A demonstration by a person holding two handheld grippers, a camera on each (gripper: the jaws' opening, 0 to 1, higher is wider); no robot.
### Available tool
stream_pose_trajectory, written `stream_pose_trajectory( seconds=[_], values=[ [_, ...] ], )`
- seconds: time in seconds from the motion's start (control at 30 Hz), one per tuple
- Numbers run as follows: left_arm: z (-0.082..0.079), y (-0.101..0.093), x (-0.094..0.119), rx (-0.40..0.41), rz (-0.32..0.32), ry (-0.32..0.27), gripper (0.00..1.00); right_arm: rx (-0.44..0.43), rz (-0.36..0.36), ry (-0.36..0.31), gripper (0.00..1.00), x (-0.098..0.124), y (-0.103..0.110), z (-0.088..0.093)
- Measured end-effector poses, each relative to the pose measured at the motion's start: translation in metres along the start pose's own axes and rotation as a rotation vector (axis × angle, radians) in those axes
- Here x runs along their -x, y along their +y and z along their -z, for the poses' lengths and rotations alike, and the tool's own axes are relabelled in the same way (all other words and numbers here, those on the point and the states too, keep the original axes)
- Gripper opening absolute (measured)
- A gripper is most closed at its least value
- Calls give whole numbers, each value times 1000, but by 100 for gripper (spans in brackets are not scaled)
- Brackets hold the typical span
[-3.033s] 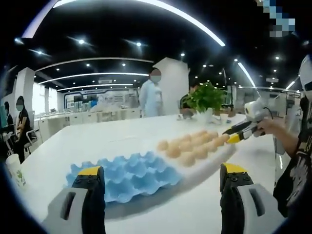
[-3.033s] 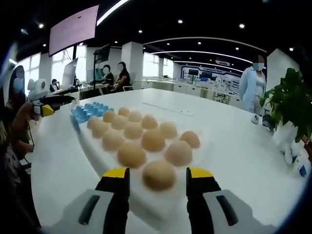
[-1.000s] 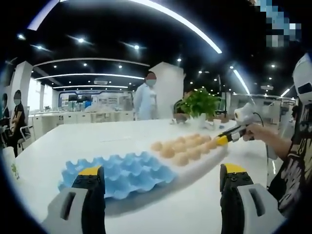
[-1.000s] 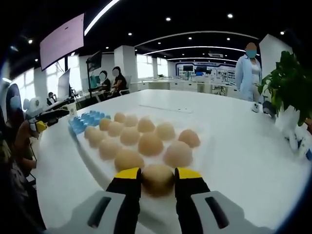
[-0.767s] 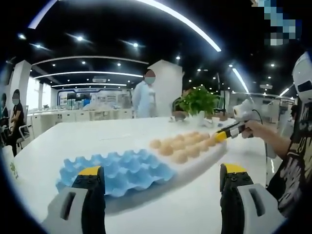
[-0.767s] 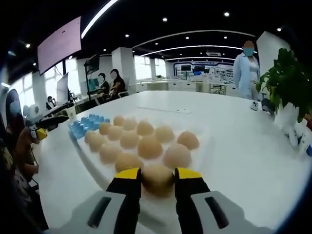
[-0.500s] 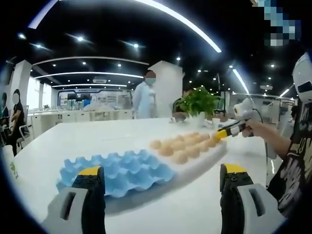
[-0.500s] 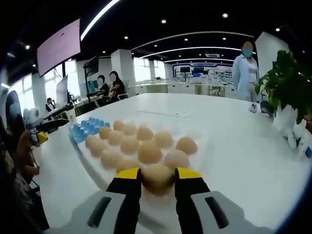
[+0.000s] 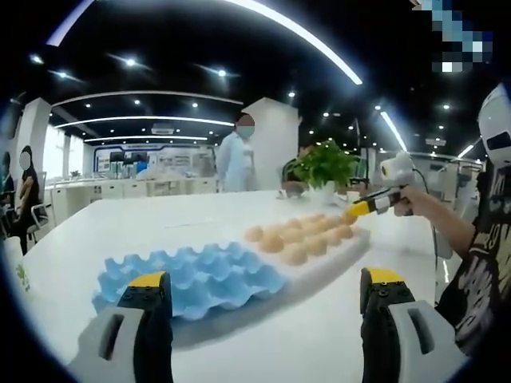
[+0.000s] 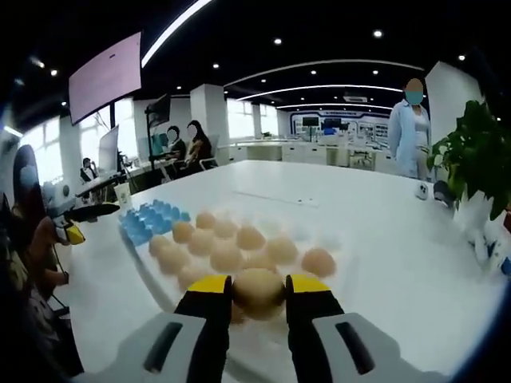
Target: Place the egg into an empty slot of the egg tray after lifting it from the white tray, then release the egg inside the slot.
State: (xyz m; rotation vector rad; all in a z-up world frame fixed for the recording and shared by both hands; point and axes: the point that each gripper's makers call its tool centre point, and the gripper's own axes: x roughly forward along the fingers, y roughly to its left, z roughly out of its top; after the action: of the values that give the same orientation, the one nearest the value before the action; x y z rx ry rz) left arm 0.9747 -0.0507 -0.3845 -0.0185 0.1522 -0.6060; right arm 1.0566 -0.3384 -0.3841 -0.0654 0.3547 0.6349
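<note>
Your right gripper (image 10: 258,289) pinches the egg (image 10: 257,292) clear above the white tray (image 10: 339,239) — lift done — carry to the blue egg tray (image 10: 148,219) and release remain; left gripper (image 9: 263,281) spread, idle.

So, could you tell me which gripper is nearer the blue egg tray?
Left. The left gripper hovers just before the blue egg tray; the right gripper is past the white tray's far end.

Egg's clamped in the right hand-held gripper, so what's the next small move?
Probably carry the egg toward the blue egg tray: the right hand-held gripper holds it above the white tray, and the blue slots look empty.
</note>
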Motion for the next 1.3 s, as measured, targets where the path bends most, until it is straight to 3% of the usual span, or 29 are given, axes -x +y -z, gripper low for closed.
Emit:
stream_pose_trajectory(
  seconds=[0.57,1.3],
  values=[
    [4,-2,1,-4,10,12,100,6,-88,-26,28,-20,35,-25],
    [11,-6,1,-2,16,33,100,58,-195,-34,28,-49,81,-40]
  ],
)
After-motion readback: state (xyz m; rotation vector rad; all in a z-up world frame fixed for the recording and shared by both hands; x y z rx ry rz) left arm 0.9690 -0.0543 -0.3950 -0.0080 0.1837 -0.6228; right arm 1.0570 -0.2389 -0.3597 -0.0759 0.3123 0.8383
